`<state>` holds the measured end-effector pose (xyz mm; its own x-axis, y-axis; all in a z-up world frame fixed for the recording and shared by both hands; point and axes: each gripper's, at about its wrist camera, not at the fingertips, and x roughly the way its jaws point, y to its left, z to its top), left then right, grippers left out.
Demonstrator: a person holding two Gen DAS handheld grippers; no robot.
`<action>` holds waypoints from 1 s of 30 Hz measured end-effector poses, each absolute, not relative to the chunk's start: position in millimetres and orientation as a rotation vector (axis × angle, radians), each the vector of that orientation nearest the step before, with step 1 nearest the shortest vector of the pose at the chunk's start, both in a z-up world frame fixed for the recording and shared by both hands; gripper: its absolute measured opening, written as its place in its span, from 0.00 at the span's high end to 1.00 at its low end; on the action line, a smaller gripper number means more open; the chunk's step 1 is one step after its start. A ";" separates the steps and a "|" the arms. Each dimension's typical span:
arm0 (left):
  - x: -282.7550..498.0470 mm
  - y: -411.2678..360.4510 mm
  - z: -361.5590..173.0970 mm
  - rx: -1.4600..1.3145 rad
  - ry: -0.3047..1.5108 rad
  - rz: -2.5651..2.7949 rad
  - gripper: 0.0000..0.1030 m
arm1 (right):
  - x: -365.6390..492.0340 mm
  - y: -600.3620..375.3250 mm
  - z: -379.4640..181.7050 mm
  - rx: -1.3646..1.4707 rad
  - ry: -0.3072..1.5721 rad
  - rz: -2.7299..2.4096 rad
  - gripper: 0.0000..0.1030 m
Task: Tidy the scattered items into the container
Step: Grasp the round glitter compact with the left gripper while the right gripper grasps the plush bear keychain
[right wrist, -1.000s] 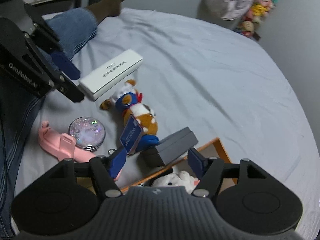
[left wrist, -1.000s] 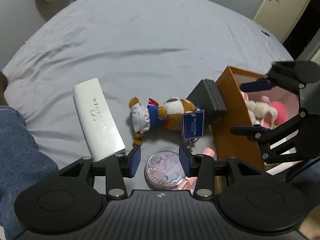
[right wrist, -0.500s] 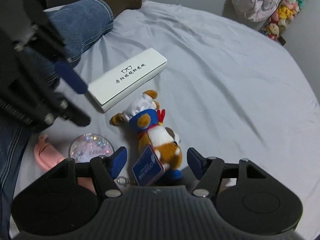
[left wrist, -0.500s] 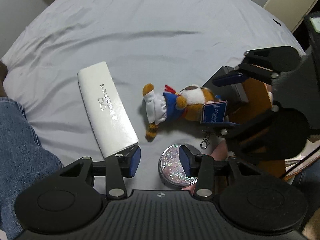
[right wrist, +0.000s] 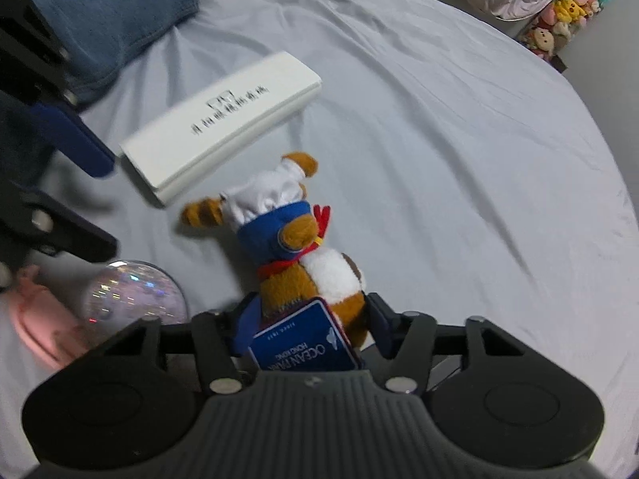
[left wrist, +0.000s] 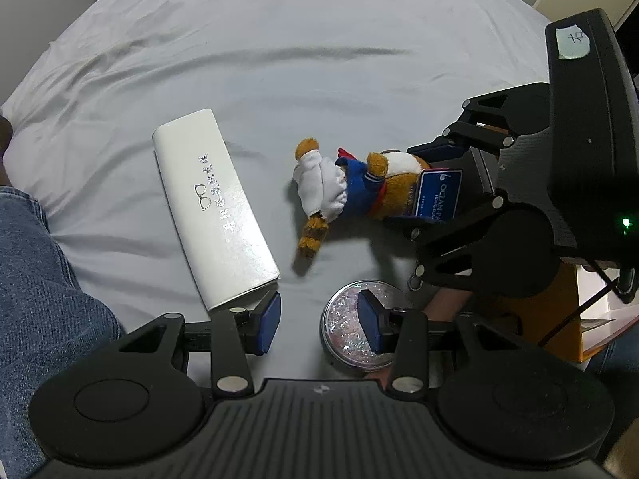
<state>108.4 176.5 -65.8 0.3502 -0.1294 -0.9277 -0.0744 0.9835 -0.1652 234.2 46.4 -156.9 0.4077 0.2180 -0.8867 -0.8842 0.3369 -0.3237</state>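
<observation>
Plush toy (right wrist: 303, 255) sits between your closing right tongs (right wrist: 311, 319), seemingly ungripped; your left tongs (left wrist: 317, 323) hang half-open, empty.

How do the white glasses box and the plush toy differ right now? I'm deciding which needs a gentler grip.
The white glasses box is a long, flat, hard-edged oblong; the plush toy is soft, lumpy and multicoloured, with a blue tag. The white glasses box lies free of both grippers; the plush toy's body sits between the fingers of the right gripper, whose jaws are closing. Both lie on the grey bedsheet.
</observation>
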 end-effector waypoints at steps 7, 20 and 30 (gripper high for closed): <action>108.5 175.6 -69.3 -0.216 1.229 -0.037 0.51 | 228.6 36.0 -143.0 -0.859 0.857 0.828 0.51; 105.6 175.5 -98.1 -0.378 1.312 0.048 0.44 | 194.8 -16.4 -84.2 -0.494 0.769 0.723 0.52; 103.0 193.4 -130.6 -0.725 1.340 0.097 0.31 | 161.9 -73.7 -36.0 -0.283 0.669 0.630 0.51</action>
<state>103.0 193.4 -130.6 0.2600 -0.3345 -0.9058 -0.4617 0.7808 -0.4209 161.9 -73.7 -36.0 0.6090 0.4499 -0.6532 -0.6250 0.7793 -0.0459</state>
